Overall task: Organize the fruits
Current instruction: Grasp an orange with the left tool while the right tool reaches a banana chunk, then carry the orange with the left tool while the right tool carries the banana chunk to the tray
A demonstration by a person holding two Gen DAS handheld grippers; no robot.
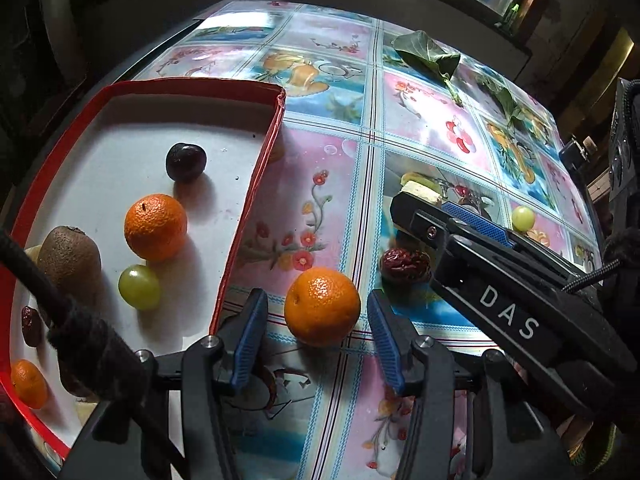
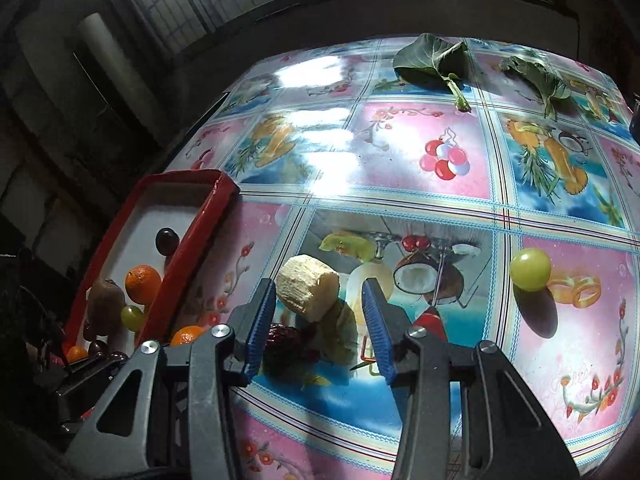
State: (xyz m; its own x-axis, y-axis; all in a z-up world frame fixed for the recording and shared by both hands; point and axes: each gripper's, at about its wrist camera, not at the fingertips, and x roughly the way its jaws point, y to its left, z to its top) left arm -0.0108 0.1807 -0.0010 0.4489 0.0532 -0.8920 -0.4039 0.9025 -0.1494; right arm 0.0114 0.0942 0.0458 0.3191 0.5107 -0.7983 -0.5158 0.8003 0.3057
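Shiny plastic cloth, matt fruit skins

The desk (image 2: 420,152) wears a glossy printed plastic cover; between the left gripper (image 1: 318,336) fingers sits a dimpled, slightly shiny orange (image 1: 322,306), just ahead a wrinkled date (image 1: 404,265), left a fuzzy matt kiwi (image 1: 70,256) on smooth white tray (image 1: 256,176) card.

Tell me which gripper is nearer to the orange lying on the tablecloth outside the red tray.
Left. The left gripper has its open jaws on either side of the orange. The right gripper is off to the orange's right, open around the pale cut chunk.
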